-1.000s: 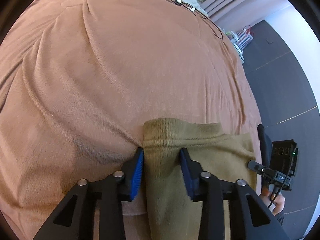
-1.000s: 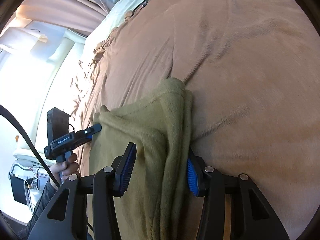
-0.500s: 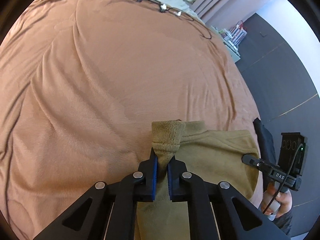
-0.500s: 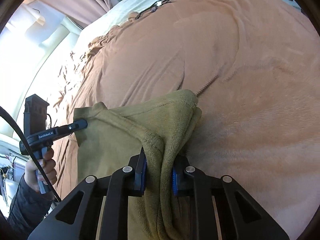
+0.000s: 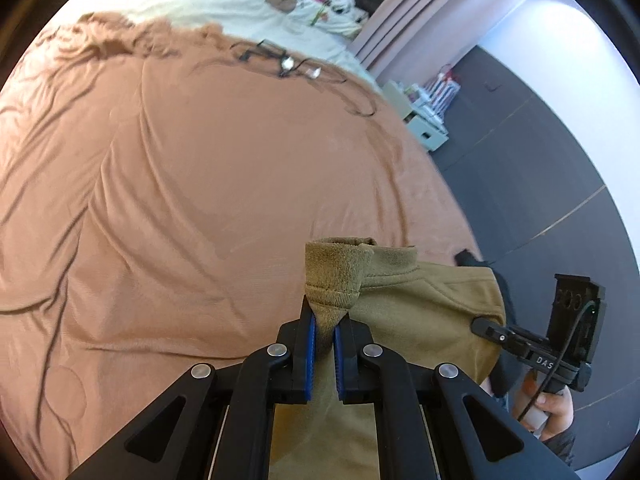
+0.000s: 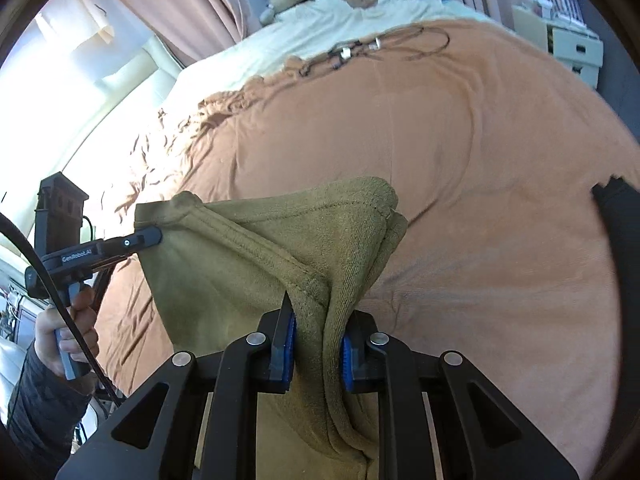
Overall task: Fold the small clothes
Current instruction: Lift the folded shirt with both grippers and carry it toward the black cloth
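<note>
1. Your left claw (image 5: 325, 330) is clamped shut on a bunched corner of the olive garment (image 5: 420, 320). The ribbed hem stands up just above the blue pads (image 5: 311, 350), and the rest of the cloth runs off to the right and hangs below the claw.
2. Your right claw (image 6: 318, 346) is closed on a thicker fold of the same olive garment (image 6: 248, 272), pads pressing several layers. The hem rises above the claw and stretches left to the other claw.
3. The garment is held between the two claws above the brown blanket (image 5: 200, 180) on the bed; whether its lower edge touches the blanket cannot be told.
4. Count: one garment, two claws, two hands.
5. Both claws point downward at a slant toward the bed. Your left hand (image 6: 66, 336), in a dark sleeve, and your right hand (image 5: 556, 412) each grip a handle from below.
</note>
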`<state>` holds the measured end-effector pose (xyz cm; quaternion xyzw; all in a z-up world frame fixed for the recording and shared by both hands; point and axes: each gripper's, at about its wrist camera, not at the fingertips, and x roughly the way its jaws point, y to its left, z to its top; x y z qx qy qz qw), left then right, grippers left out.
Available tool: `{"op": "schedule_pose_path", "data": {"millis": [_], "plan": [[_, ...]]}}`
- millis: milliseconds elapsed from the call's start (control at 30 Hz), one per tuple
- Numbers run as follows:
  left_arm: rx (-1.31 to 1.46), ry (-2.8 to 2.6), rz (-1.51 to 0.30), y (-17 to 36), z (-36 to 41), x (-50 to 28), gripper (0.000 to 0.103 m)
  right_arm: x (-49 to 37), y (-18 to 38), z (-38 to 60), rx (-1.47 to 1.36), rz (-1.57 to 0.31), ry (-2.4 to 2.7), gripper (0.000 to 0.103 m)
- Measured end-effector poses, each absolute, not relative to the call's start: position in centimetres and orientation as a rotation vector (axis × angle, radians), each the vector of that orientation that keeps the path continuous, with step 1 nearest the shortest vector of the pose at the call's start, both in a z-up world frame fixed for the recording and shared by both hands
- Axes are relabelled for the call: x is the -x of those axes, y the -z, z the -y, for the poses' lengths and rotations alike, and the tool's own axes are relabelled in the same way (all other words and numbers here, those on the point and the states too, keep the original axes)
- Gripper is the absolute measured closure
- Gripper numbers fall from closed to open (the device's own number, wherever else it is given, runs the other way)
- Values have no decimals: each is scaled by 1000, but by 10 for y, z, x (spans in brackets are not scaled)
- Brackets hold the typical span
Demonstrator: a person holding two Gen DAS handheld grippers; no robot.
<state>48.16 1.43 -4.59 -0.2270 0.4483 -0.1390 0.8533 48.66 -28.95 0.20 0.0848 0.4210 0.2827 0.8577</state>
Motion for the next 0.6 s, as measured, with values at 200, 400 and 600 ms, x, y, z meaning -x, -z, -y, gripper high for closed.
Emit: {"op": "schedule_pose_path", "data": {"millis": [200, 400, 600], "plan": [[456, 340, -876, -5, 3, -458, 96, -438, -38, 304, -157, -814, -577, 89], [427, 398, -808, -53, 25, -430, 96, -385, -78, 327, -148, -730, -544, 89], [399, 448, -754, -93, 57, -409, 97, -328, -112, 359, -127, -643, -506, 89]]}}
